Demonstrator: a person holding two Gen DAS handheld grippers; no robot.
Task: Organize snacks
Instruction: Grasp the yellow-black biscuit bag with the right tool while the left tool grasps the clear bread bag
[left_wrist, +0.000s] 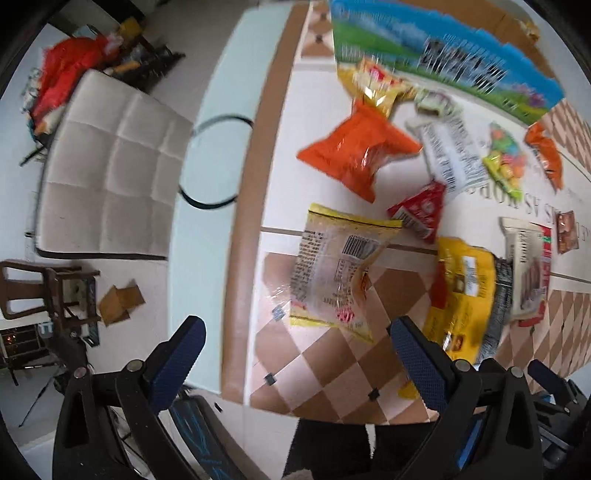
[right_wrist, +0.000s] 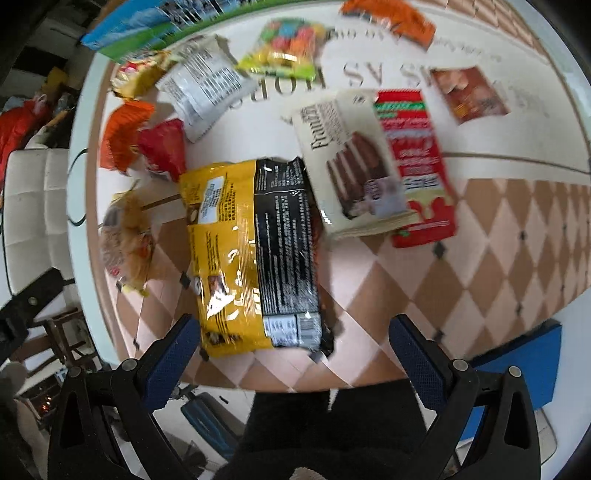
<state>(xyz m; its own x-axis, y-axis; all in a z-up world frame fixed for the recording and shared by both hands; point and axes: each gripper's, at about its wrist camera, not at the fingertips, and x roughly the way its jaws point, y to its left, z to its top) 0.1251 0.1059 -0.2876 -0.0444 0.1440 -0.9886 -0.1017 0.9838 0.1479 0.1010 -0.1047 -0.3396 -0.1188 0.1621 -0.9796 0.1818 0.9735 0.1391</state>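
Observation:
Several snack packs lie scattered on a table with a checkered cloth (left_wrist: 325, 373). In the left wrist view a clear yellow-edged bag (left_wrist: 336, 277) lies just ahead of my open, empty left gripper (left_wrist: 295, 354), with an orange bag (left_wrist: 358, 151) and a small red pack (left_wrist: 421, 212) beyond. In the right wrist view a yellow-and-black bag (right_wrist: 255, 254) lies just ahead of my open, empty right gripper (right_wrist: 291, 354). A cream wafer box (right_wrist: 351, 162) leans on a red box (right_wrist: 417, 162) behind it. A candy bag (right_wrist: 288, 48) and a white pack (right_wrist: 203, 85) lie farther back.
A large blue-and-green box (left_wrist: 443, 62) stands along the table's far side. A padded white chair (left_wrist: 107, 170) stands left of the table, with a wooden chair (left_wrist: 44, 291) and cardboard on the floor. A blue object (right_wrist: 524, 365) sits off the table's near right edge.

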